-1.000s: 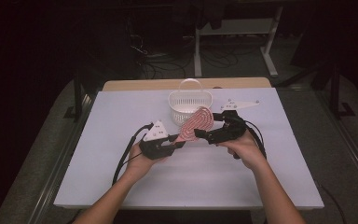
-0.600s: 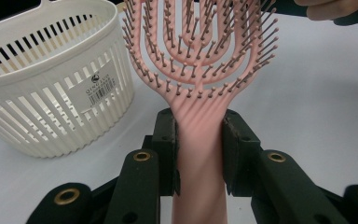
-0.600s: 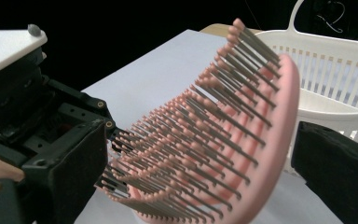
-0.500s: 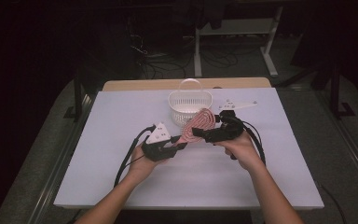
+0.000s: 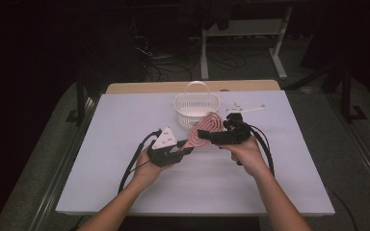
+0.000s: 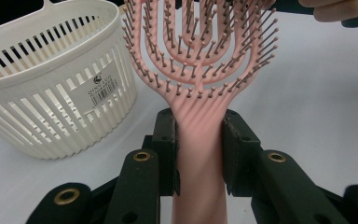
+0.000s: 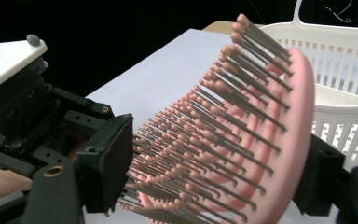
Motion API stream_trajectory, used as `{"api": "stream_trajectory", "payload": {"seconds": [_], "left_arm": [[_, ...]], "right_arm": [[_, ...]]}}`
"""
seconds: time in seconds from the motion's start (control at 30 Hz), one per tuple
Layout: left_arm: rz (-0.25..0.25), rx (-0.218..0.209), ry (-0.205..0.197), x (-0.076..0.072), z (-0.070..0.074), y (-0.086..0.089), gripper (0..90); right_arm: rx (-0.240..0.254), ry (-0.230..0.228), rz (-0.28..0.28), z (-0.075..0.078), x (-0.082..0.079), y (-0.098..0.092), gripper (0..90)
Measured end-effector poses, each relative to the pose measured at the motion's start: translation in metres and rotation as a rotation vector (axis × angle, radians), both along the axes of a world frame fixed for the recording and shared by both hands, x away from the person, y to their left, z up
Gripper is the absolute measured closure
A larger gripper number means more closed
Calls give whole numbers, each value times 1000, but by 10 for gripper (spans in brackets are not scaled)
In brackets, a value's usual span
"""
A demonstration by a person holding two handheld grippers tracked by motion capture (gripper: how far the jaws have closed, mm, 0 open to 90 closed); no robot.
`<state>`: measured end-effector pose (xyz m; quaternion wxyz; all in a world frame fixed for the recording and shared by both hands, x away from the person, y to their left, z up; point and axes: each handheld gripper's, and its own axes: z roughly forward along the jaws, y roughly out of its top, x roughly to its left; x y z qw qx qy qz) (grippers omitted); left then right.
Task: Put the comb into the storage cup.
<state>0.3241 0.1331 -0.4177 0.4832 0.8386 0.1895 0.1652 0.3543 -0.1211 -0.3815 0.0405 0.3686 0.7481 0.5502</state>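
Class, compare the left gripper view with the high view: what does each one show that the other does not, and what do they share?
Left gripper view alone: the left tongs clamped on the pink hairbrush handle, and a barcode label on the basket.

High view alone: both forearms, the whole white table, a white piece beside the basket, and the dark floor behind.

Both: brush, basket, and the right tongs at the brush head.

Unreadable barcode label (image 6: 99,87) on basket (image 6: 37,116)

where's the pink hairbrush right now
In the high view the pink hairbrush is mid-table, just in front of the white basket, handle clamped in the left tool, head between the right tool jaws.
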Motion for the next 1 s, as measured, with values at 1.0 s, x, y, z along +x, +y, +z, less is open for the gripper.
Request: {"api": "stream_trajectory", "payload": {"seconds": [1.0], "left_arm": [[2, 24, -29, 0, -2, -1, 701]], "right_arm": [[38, 39, 37, -2, 1, 1, 515]]}}
